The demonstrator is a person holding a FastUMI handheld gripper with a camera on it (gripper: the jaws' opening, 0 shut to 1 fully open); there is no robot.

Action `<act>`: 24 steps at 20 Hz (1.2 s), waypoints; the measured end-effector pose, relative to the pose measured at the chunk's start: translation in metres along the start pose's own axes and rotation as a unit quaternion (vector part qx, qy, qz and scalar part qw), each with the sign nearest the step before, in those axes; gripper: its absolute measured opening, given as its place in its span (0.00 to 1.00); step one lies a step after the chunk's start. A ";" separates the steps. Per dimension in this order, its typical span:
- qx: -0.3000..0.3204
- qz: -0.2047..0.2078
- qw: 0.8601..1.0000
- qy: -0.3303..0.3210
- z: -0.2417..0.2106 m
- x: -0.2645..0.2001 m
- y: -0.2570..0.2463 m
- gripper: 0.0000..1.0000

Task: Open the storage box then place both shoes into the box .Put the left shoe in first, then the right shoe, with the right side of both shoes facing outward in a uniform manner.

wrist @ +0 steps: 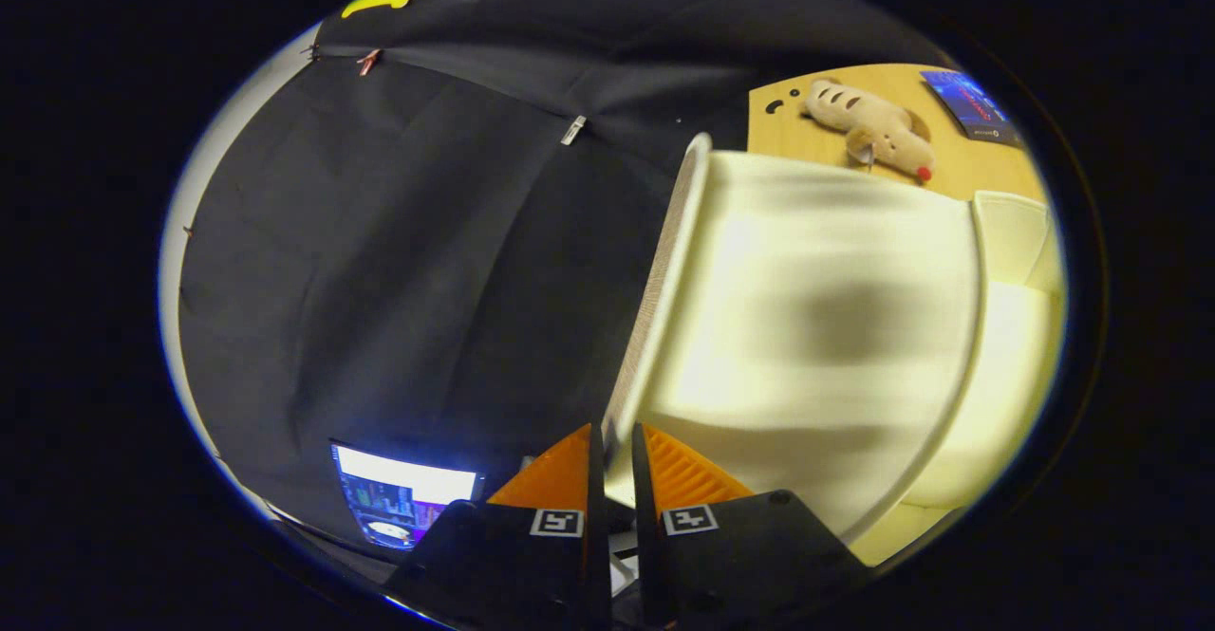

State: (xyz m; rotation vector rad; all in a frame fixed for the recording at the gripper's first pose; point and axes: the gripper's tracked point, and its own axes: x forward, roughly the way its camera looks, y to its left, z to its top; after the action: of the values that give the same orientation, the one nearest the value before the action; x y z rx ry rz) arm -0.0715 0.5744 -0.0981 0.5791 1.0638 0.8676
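Note:
The storage box's pale cream lid [816, 318] is swung up and tilted, its broad face turned toward me. Its front rim [664, 261] runs down into the narrow gap between my fingers. My gripper [612, 436] is shut on that rim, one finger on each side of it. Beyond the lid's far edge, part of the cream box body [1016, 232] shows.
A wooden tabletop [968, 166] lies beyond the box, with a beige plush toy [873, 128] and a blue card [973, 104] on it. A lit screen [403, 498] glows low, left of my fingers. Black cloth wall [408, 261] covers the space to the left.

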 end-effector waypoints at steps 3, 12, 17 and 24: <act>-0.037 -0.020 0.999 -0.004 -0.004 -0.019 -0.013 0.54; -0.175 -0.205 0.950 -0.158 0.037 -0.181 -0.112 0.98; -0.209 -0.313 0.903 -0.207 0.036 -0.277 -0.187 0.98; -0.196 -0.360 0.895 -0.177 0.013 -0.337 -0.297 0.98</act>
State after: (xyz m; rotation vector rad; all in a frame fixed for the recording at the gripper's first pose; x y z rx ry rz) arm -0.0366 0.1294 -0.1519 -0.0262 0.6545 0.2807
